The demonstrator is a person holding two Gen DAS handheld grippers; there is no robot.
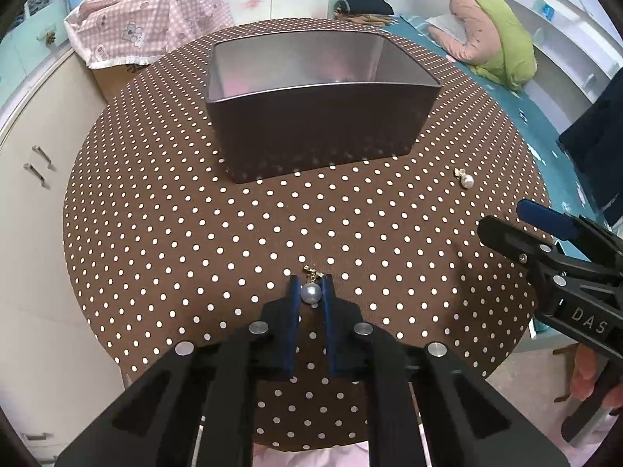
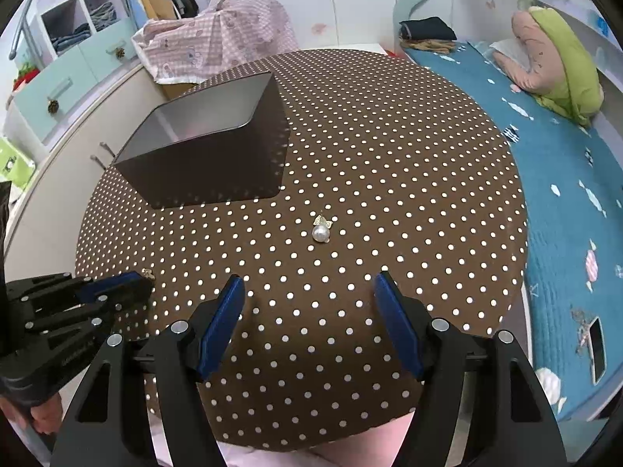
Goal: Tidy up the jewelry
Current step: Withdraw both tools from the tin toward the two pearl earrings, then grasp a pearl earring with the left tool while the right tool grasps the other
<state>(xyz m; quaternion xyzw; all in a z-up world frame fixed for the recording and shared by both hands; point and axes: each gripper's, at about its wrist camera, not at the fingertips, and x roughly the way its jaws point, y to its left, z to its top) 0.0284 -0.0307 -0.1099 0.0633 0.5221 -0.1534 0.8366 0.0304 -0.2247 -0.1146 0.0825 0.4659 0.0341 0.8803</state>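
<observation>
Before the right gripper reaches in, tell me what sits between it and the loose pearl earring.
Nothing visible. Only bare polka-dot tablecloth lies between the open right gripper and the loose pearl earring. The metal box stands off to the left.

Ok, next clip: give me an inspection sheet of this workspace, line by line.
Surface: round table under a brown polka-dot cloth.
Job's things: open metal tin, nothing visible inside; one pearl earring between the left jaws; second pearl earring lying loose on the cloth.
Clutter: nothing seen on the table.
Grippers: left gripper shut on the first pearl earring; right gripper open, holding nothing.
Cables: nothing seen.
Surroundings: pink checked fabric behind the table, bed with blue cover, white cabinets.
</observation>
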